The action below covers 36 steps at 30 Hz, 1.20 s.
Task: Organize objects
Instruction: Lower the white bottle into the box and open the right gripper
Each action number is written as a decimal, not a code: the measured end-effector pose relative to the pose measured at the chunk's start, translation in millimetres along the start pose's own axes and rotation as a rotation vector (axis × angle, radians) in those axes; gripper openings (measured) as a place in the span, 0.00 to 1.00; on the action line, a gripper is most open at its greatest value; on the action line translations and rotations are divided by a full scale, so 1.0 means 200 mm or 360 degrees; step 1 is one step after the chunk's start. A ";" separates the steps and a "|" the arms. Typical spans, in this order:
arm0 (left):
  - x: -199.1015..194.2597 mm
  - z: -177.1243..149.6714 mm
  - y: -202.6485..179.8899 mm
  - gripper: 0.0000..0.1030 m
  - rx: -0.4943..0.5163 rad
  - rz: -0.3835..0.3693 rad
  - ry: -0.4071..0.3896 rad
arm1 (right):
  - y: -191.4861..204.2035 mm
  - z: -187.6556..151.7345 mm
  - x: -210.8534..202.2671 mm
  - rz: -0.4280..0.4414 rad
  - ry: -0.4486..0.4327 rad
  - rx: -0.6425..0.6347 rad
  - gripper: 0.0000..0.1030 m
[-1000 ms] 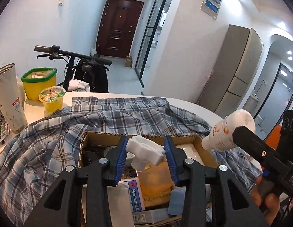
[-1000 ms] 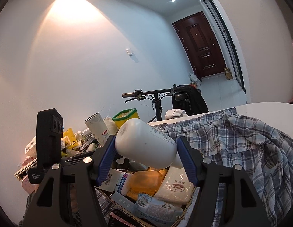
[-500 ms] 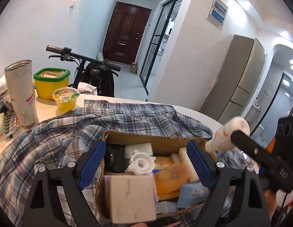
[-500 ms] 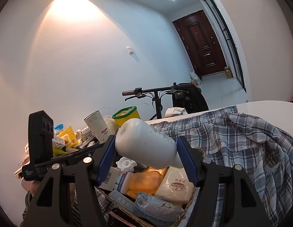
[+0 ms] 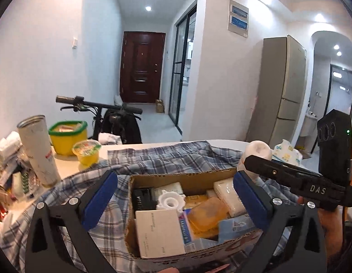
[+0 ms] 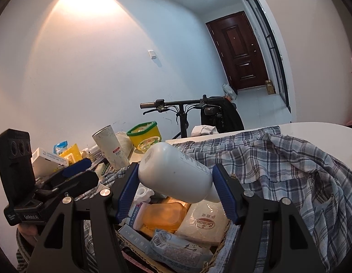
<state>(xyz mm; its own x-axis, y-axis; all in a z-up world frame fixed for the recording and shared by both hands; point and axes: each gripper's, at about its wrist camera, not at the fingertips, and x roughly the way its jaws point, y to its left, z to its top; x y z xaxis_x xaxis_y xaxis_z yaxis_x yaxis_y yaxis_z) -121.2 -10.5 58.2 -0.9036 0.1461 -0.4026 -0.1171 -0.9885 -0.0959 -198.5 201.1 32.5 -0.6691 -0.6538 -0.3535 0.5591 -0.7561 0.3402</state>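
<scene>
The right gripper [image 6: 176, 188] fingers squeeze the bottle [image 6: 176, 174] over the box [image 5: 182, 177], neck end hidden, base tilted up-left, while the left gripper [image 5: 176, 199] fingers are opening wide, empty.

Each camera rides on a handheld gripper and looks forward along its fingers, tilted a little downward. The left one sits close over the open cardboard box [image 5: 182, 177] of packets, facing the dark brown door [image 5: 141, 68] down the hallway. The right one looks from the box's other side toward the white wall. Both share the box, the blue-grey plaid shirt [image 6: 289, 173] and the black bicycle handlebar [image 5: 96, 104].
</scene>
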 end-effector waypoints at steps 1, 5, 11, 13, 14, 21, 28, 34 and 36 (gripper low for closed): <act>0.00 0.00 0.00 1.00 0.0004 0.0018 -0.0003 | 0.01 0.00 0.01 -0.0006 0.0003 -0.0014 0.62; -0.02 0.01 0.03 1.00 0.0011 0.0058 0.0009 | 0.03 0.04 0.04 -0.0017 0.0024 -0.0040 0.62; -0.05 0.02 0.12 1.00 -0.0027 0.0166 0.0019 | 0.15 0.08 0.16 -0.0125 0.0157 -0.0266 0.62; -0.06 0.03 0.18 1.00 -0.0099 0.0163 0.0032 | 0.19 0.07 0.21 -0.0180 0.0217 -0.0384 0.62; -0.06 0.03 0.23 1.00 -0.0153 0.0153 0.0036 | 0.21 0.07 0.23 -0.0205 0.0241 -0.0425 0.62; -0.09 0.03 0.32 1.00 -0.0254 0.0127 0.0015 | 0.27 0.02 0.35 -0.0279 0.0353 -0.0589 0.67; -0.09 0.03 0.28 1.00 -0.0201 0.0121 0.0021 | 0.23 0.07 0.19 -0.0301 0.0188 -0.0499 0.95; -0.05 0.02 0.26 1.00 -0.0177 0.0118 0.0059 | 0.15 0.06 0.09 -0.0244 0.0085 -0.0363 0.99; -0.04 0.01 0.25 1.00 -0.0164 0.0121 0.0073 | 0.17 0.05 0.15 -0.0364 0.0162 -0.0453 0.99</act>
<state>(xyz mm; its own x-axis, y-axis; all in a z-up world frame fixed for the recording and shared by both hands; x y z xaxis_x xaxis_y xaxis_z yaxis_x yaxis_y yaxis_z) -120.4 -60.9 58.9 -0.8883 0.0751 -0.4531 -0.0041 -0.9878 -0.1557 -204.2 157.2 41.8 -0.7484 -0.4556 -0.4819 0.5239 -0.8517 -0.0083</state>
